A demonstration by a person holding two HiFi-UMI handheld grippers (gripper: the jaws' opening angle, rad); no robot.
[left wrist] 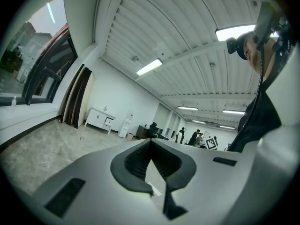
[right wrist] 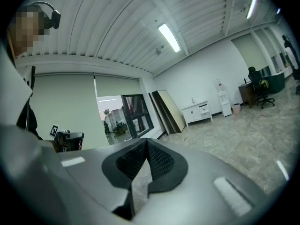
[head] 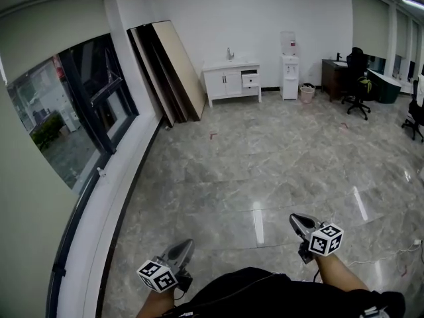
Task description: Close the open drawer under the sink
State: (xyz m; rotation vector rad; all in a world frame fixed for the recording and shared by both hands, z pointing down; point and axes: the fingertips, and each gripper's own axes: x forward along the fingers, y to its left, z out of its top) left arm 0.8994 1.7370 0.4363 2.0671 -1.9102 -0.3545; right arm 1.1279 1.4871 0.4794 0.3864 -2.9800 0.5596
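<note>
The open drawer (head: 250,79) is sticking out of the white sink cabinet (head: 224,83), far across the shiny floor (head: 265,164). The left gripper (head: 183,249) and right gripper (head: 299,223) are pointing that way, jaws pressed together, holding nothing, likely because pushing needs no grabbing.

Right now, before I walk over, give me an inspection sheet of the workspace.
Surface: glossy stone-tile floor.
Job's things: white sink cabinet at far wall; its right-side drawer stands pulled out.
Clutter: boards leaning left of cabinet; water dispenser and bin to its right.
Grippers: left gripper and right gripper both shut, empty, far from cabinet.
Cables: thin pale cable on floor, near right.
Surroundings: window left; desk, office chairs right.
</note>
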